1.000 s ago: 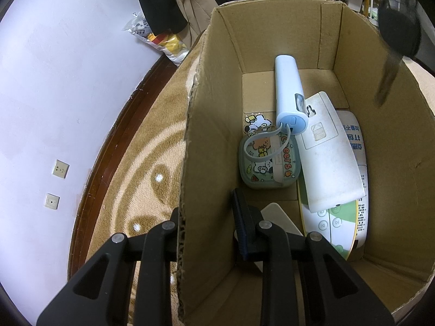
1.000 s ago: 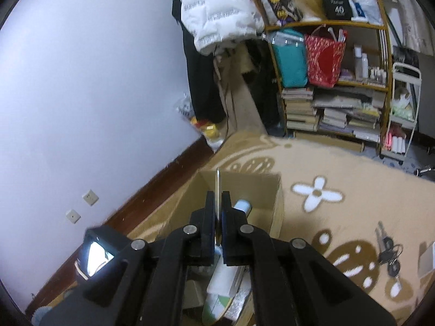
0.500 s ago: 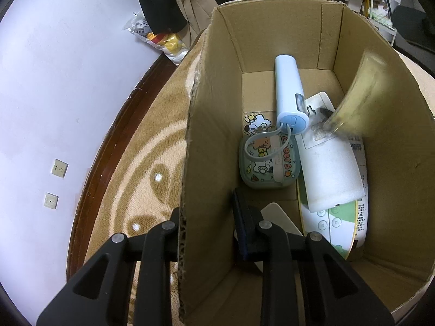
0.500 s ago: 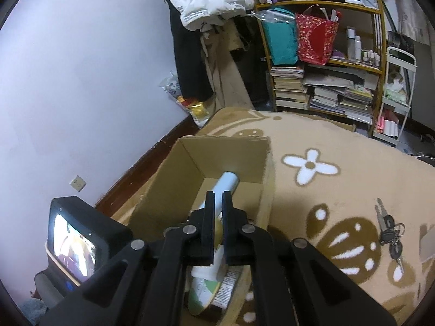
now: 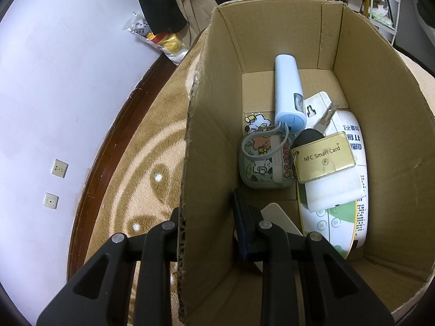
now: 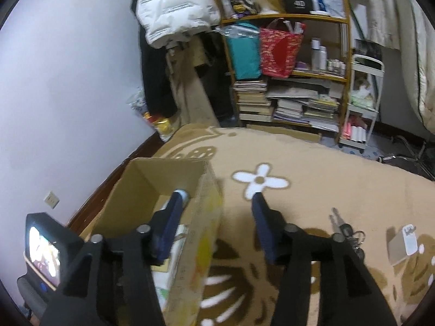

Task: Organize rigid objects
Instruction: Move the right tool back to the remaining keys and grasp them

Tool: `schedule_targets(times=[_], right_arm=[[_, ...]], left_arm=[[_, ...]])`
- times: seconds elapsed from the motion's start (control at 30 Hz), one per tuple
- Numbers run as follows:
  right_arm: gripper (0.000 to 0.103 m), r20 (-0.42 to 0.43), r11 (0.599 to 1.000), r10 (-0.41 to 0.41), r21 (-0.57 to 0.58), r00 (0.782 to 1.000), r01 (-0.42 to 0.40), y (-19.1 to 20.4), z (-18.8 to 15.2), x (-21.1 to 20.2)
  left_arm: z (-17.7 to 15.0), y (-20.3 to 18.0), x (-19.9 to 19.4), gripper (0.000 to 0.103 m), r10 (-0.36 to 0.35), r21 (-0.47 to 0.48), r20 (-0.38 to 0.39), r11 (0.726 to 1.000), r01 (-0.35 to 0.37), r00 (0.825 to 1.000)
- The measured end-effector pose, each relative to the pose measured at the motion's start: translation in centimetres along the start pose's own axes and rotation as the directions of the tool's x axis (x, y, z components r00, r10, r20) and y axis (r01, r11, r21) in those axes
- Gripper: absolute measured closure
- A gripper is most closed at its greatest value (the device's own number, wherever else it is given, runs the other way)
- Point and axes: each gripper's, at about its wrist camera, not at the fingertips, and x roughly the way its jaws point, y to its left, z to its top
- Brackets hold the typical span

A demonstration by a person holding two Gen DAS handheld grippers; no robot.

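Cardboard box (image 5: 375, 135): on patterned rug (image 6: 312, 168), beside the wall.
Left gripper (image 5: 209, 217): fingers straddle the box's left wall, apparently clamped on it.
Right gripper (image 6: 217, 222): fingers wide apart, empty, above the box's right wall.
White flat device (image 5: 334, 190): in box.
Blue cylinder (image 5: 288, 89): in box.
Cartoon pouch (image 5: 261, 163): in box.
NFC card with key (image 5: 323, 157): atop the white device.
Key bunch (image 6: 345, 228): on rug, right of the box.

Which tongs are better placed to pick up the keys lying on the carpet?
The right tongs: they are open and empty, with the keys just beside them. The left tongs straddle the wall of the box.
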Motion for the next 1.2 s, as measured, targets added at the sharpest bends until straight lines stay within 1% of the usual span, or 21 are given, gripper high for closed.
schedule_targets(times=[0.03,0.1,0.2,0.27,0.37,0.47,0.57,0.67,0.77,0.87,0.93,0.97,1.0,1.03,1.13,1.2], right_arm=[[0.035,0.002,1.0,-0.012,0.008,1.0,0.012,-0.5,0.1,0.1],[0.018,0.01,0.999,-0.04,0.03,0.999,0.04,-1.7,0.2,0.0],[0.001,0.018,0.995,-0.073,0.074,0.997,0.072,-3.7,0.3,-0.1],[0.0,0.017,0.99,-0.102,0.096,0.995,0.1,-4.9,0.3,0.0],[0.0,-0.017,0.978,-0.166,0.125,0.986,0.167,-7.3,0.3,0.6],[0.0,-0.046,0.967,-0.204,0.147,0.978,0.209,-9.5,0.1,1.2],[0.0,-0.086,0.957,-0.216,0.178,0.973,0.228,-11.7,-0.4,2.0],[0.0,-0.14,0.942,-0.241,0.205,0.96,0.266,-13.9,-1.3,2.9],[0.0,-0.159,0.934,-0.255,0.216,0.954,0.285,-15.7,-2.5,3.6],[0.0,-0.173,0.934,-0.25,0.217,0.953,0.284,-17.0,-3.3,4.5],[0.0,-0.2,0.931,-0.263,0.204,0.944,0.302,-17.5,-3.9,5.3],[0.0,-0.21,0.93,-0.264,0.202,0.941,0.306,-17.6,-4.2,5.6],[0.007,-0.222,0.931,-0.257,0.205,0.941,0.303,-17.8,-4.5,5.9],[0.01,-0.229,0.931,-0.252,0.209,0.94,0.3,-17.9,-4.7,6.0],[0.025,-0.263,0.929,-0.237,0.219,0.935,0.297,-18.3,-5.4,6.6],[0.046,-0.288,0.929,-0.243,0.205,0.926,0.308,-18.2,-5.8,7.0]], left_arm=[[0.0,0.0,0.0,0.079,0.0,0.0,0.0,1.0,0.0,1.0],[0.0,0.0,0.0,0.079,0.0,0.0,0.0,1.0,0.0,1.0],[0.0,0.0,0.0,0.079,0.0,0.0,0.0,1.0,0.0,1.0],[0.0,0.0,0.0,0.079,0.0,0.0,0.0,1.0,0.0,1.0],[0.0,0.0,0.0,0.079,0.0,0.0,0.0,1.0,0.0,1.0],[0.0,0.0,0.0,0.079,0.0,0.0,-0.001,1.0,0.0,1.0],[0.0,0.0,0.0,0.079,0.0,0.0,0.0,1.0,0.0,1.0],[0.0,0.0,0.0,0.079,-0.001,0.0,-0.001,1.0,0.001,1.0],[0.0,0.0,0.0,0.079,0.001,0.0,0.0,1.0,-0.001,1.0],[0.0,0.0,0.0,0.079,-0.001,-0.001,-0.001,1.0,0.001,1.0],[0.0,0.0,0.0,0.079,0.001,0.0,0.0,1.0,-0.001,1.0],[0.0,0.0,0.0,0.079,0.001,0.0,0.0,1.0,-0.001,1.0],[0.1,0.0,0.1,0.079,0.0,0.0,-0.001,1.0,0.0,1.0],[0.1,0.1,0.1,0.079,-0.001,-0.002,-0.002,1.0,0.001,1.0],[0.2,0.1,0.1,0.079,0.0,-0.002,-0.001,1.0,0.0,1.0],[0.2,0.1,0.1,0.079,-0.002,-0.003,-0.002,1.0,0.002,1.0]])
